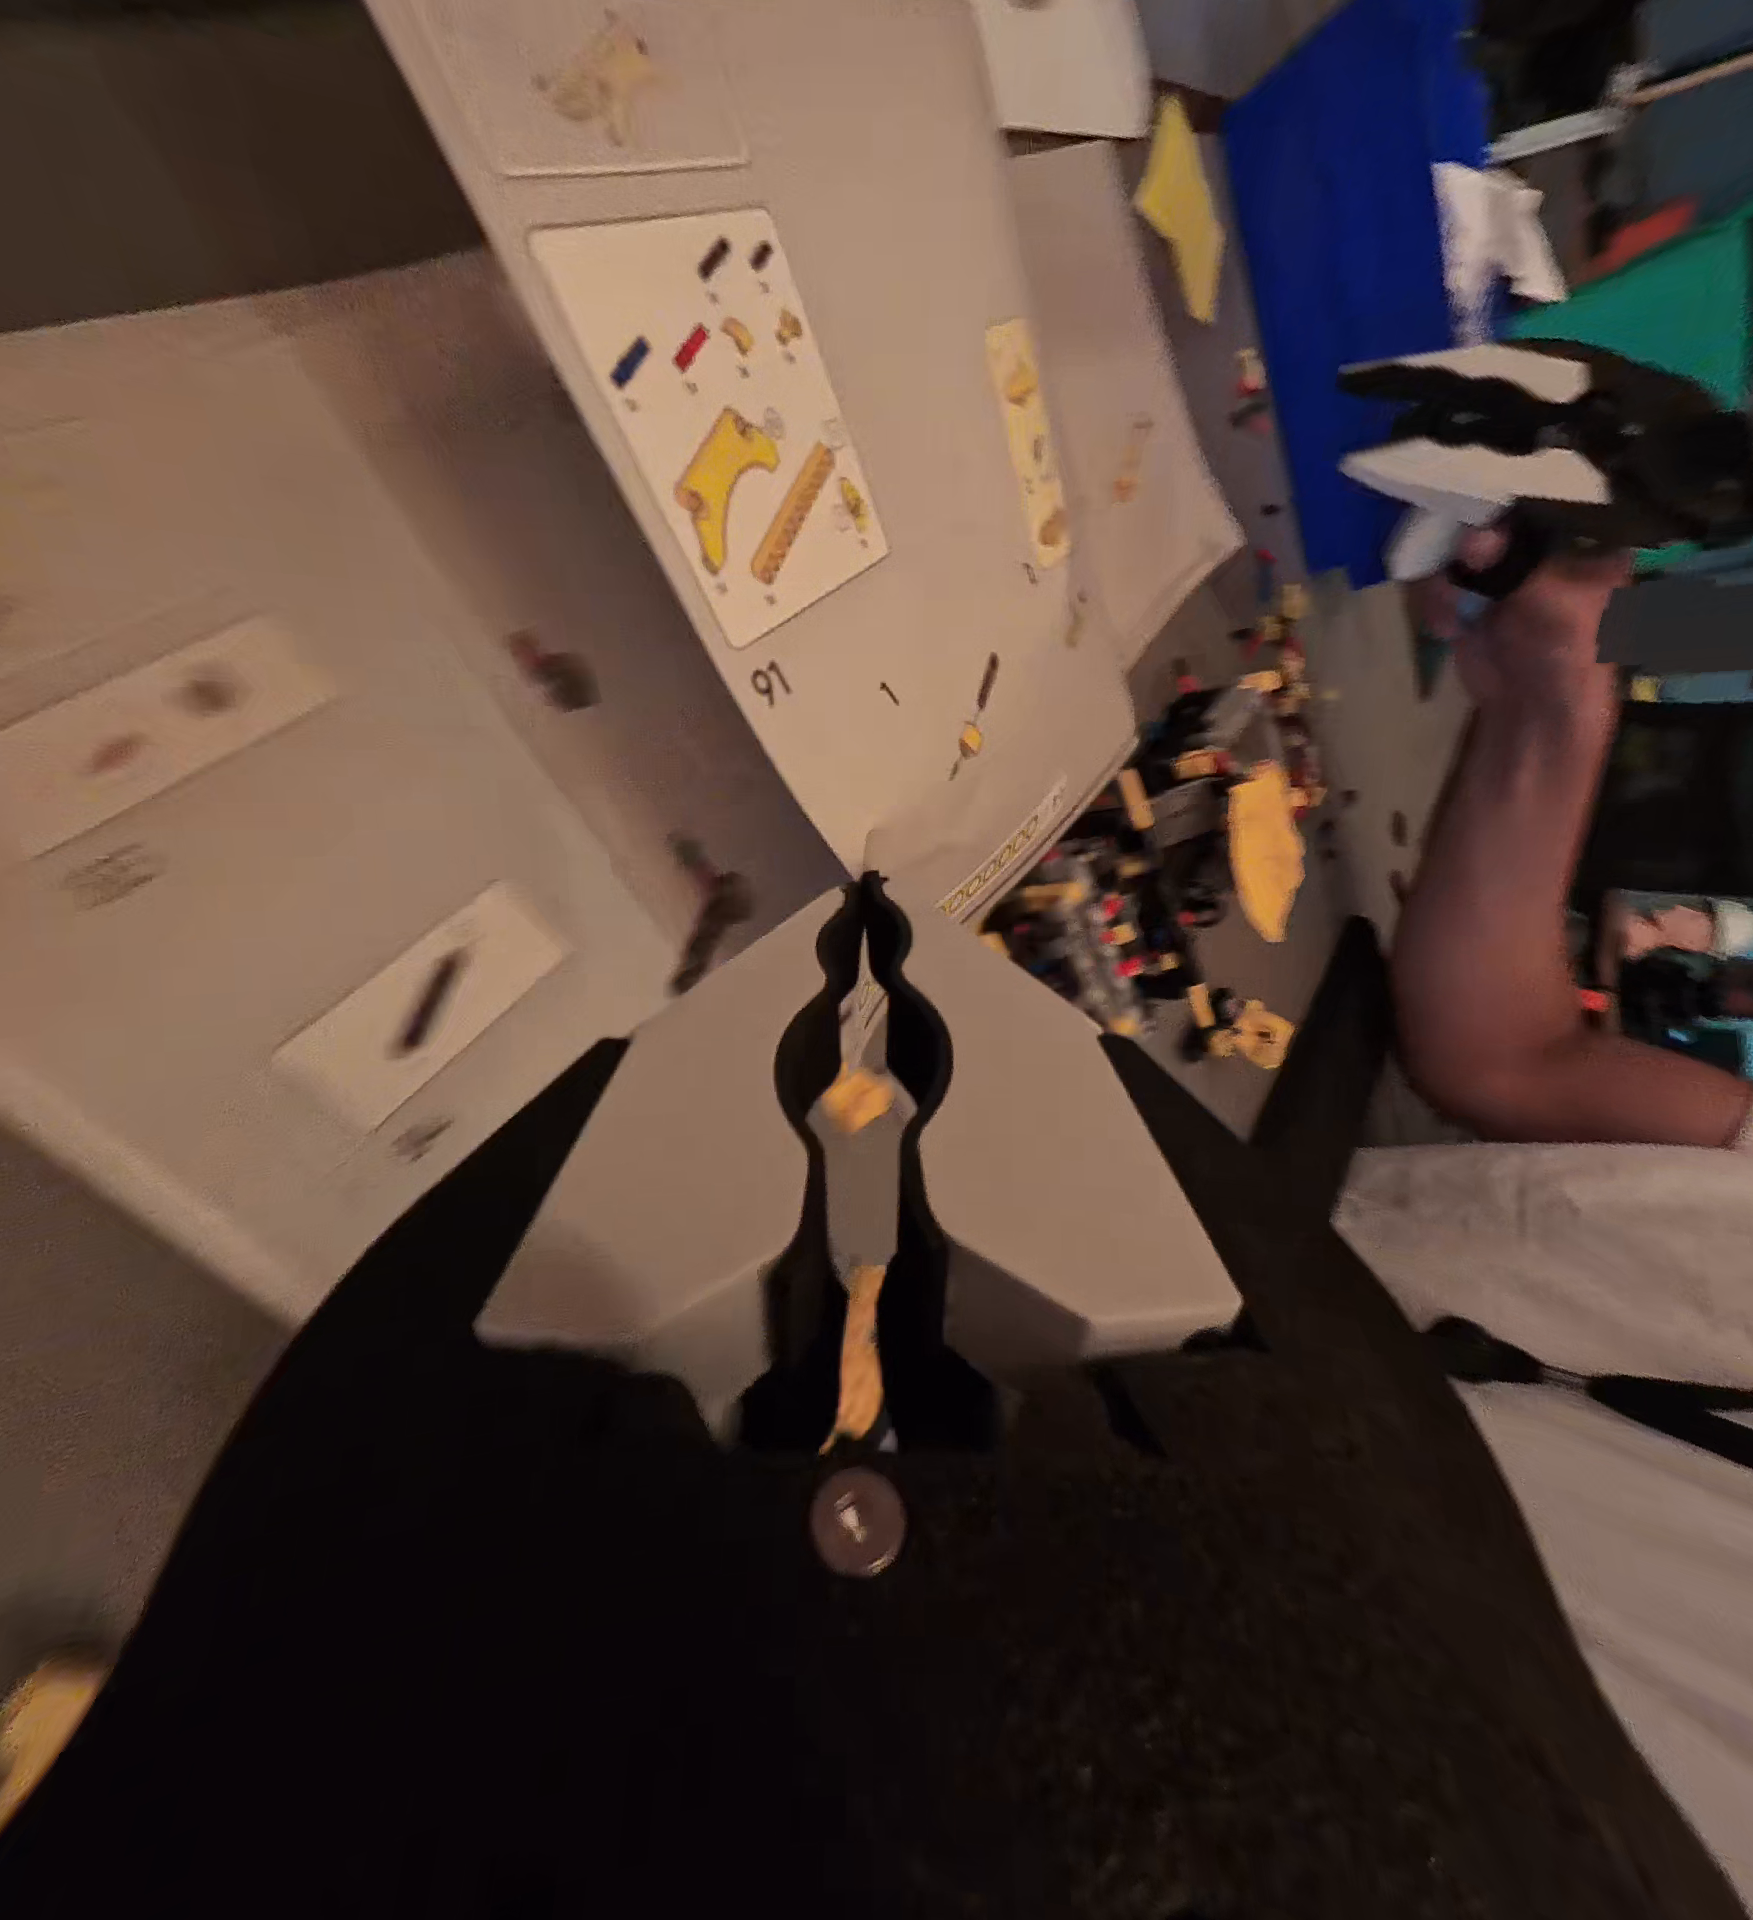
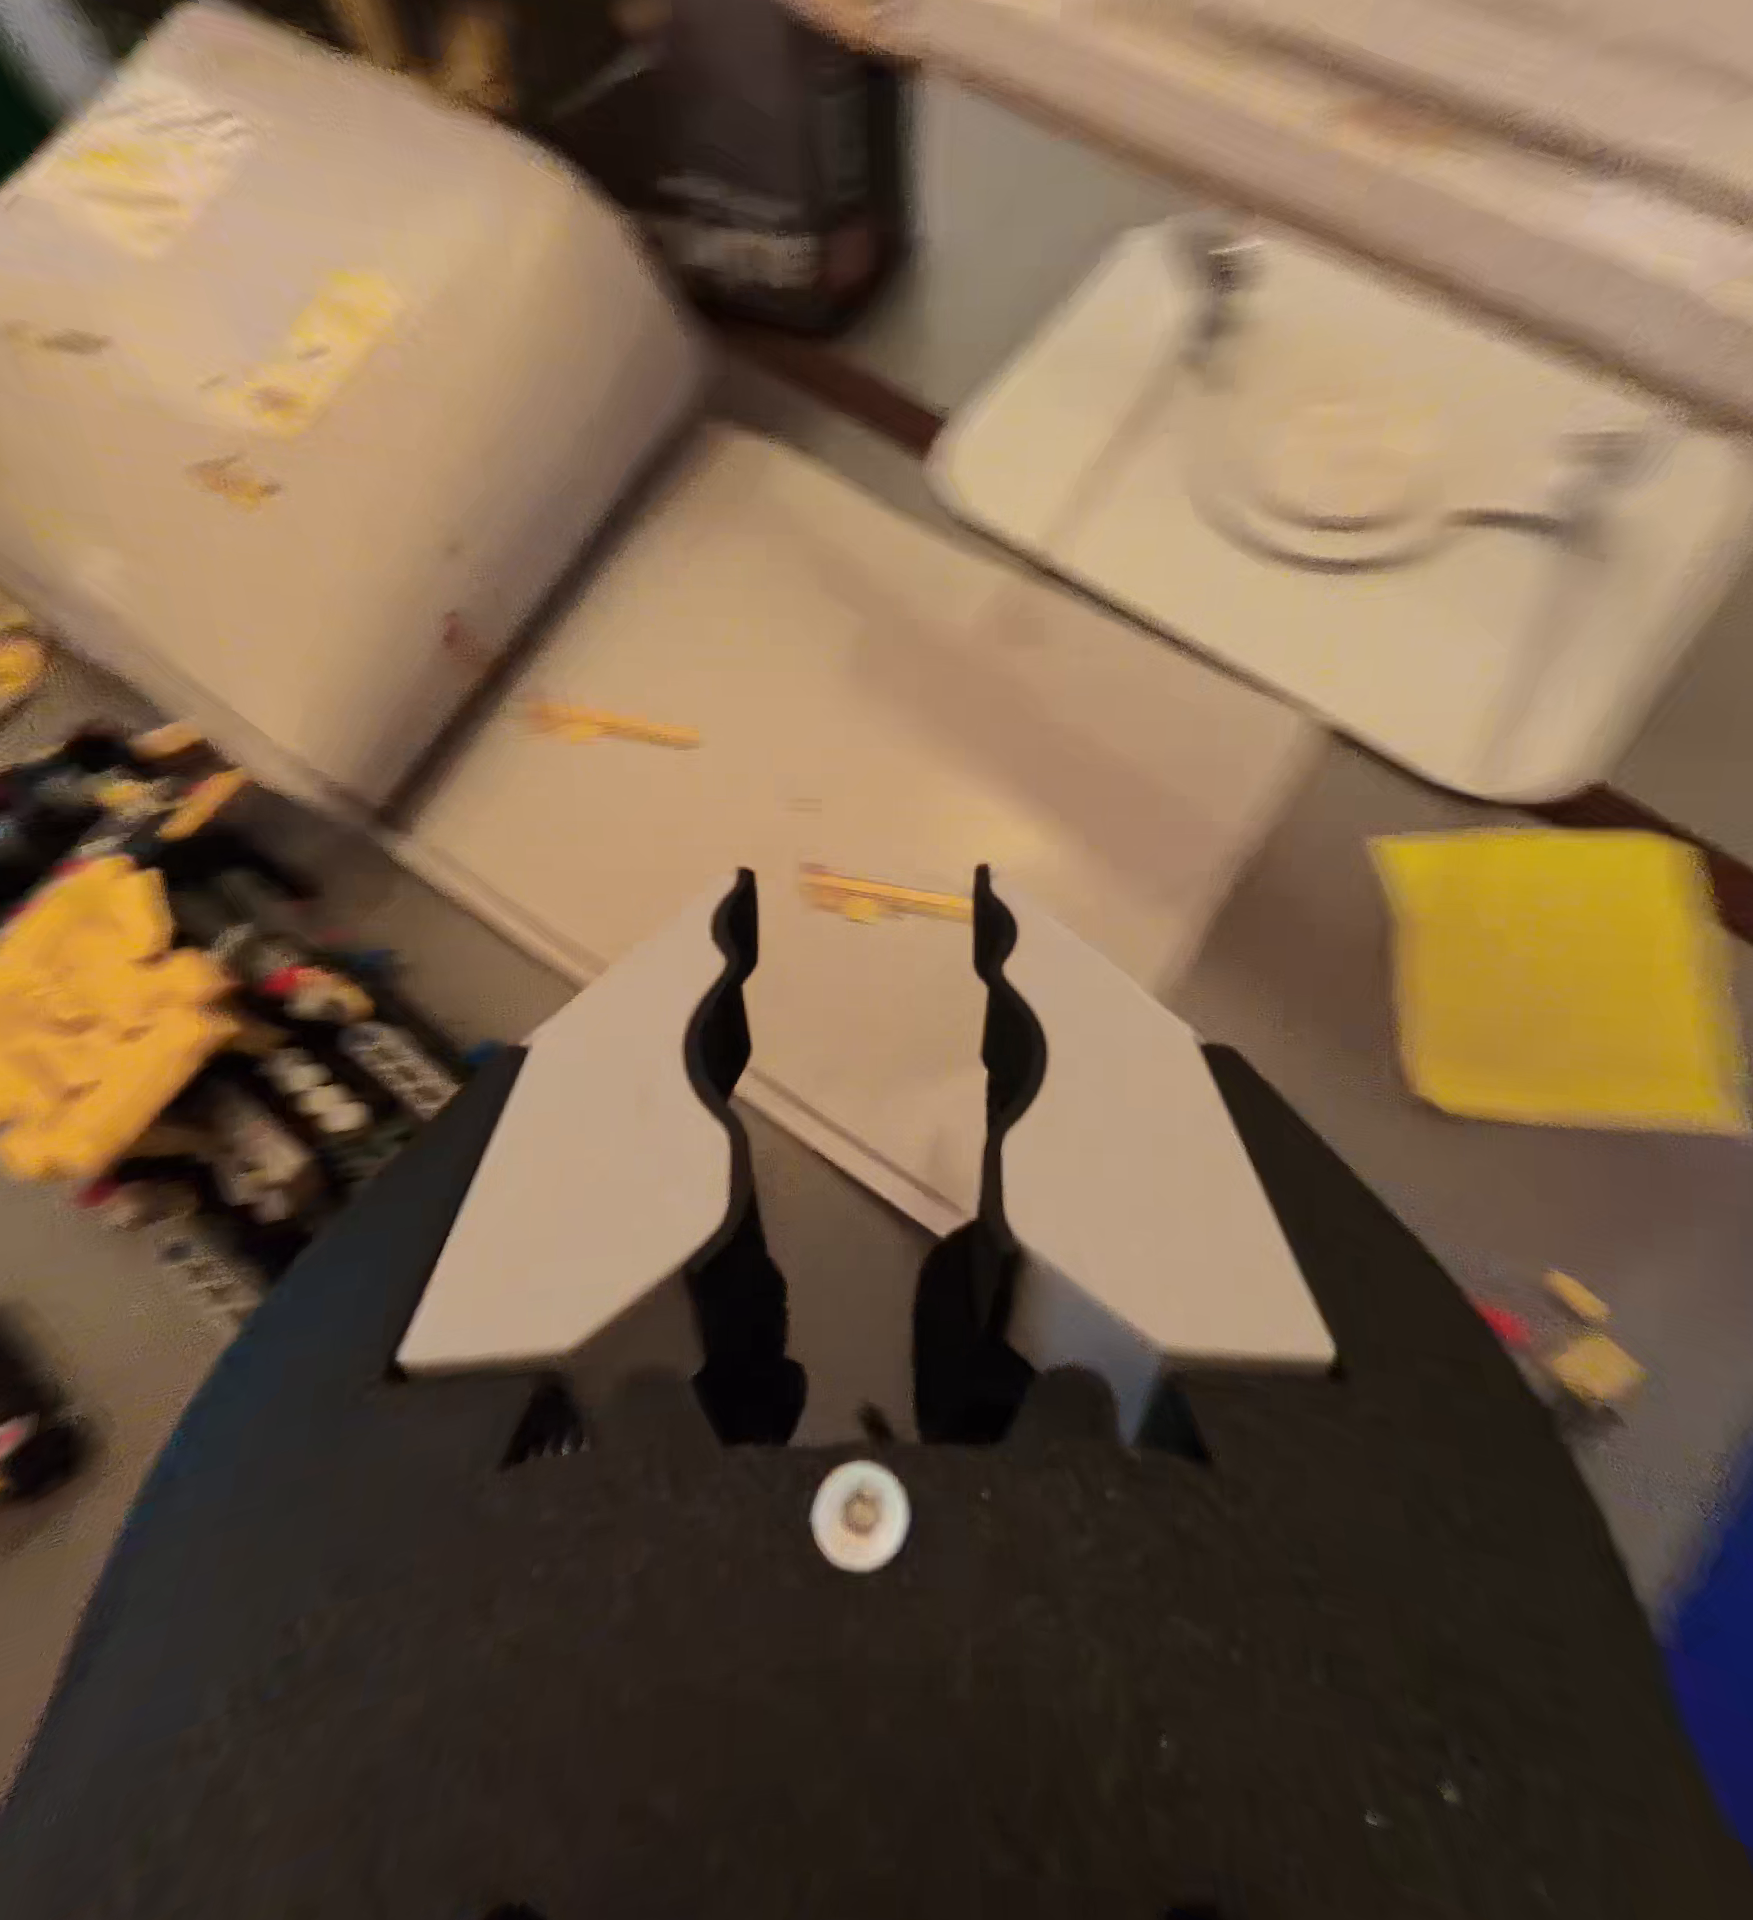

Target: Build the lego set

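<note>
- The instruction booklet (image 1: 851, 416) is the largest thing in the left wrist view: it lies open, and one page is lifted and curls toward the camera. In the right wrist view the same open pages (image 2: 851, 675) lie flat ahead of the fingers.
- The half-built model (image 2: 124, 1018), yellow and black, sits on the grey floor to the left of the right gripper, just beside the booklet's edge. In the left wrist view it shows past the lifted page, on the right.
- A yellow cloth (image 2: 1558, 977) lies to the right of the booklet, apart from it.
- The right gripper (image 2: 861, 894) hangs over the booklet's near corner with its fingers apart and nothing between them.
- The left gripper (image 1: 867, 894) has its tips pressed together on the corner of the lifted page.
- The page's free edge runs away from the left tips, so the left hand is the nearer one for turning it; the right is better placed for the model.
</note>
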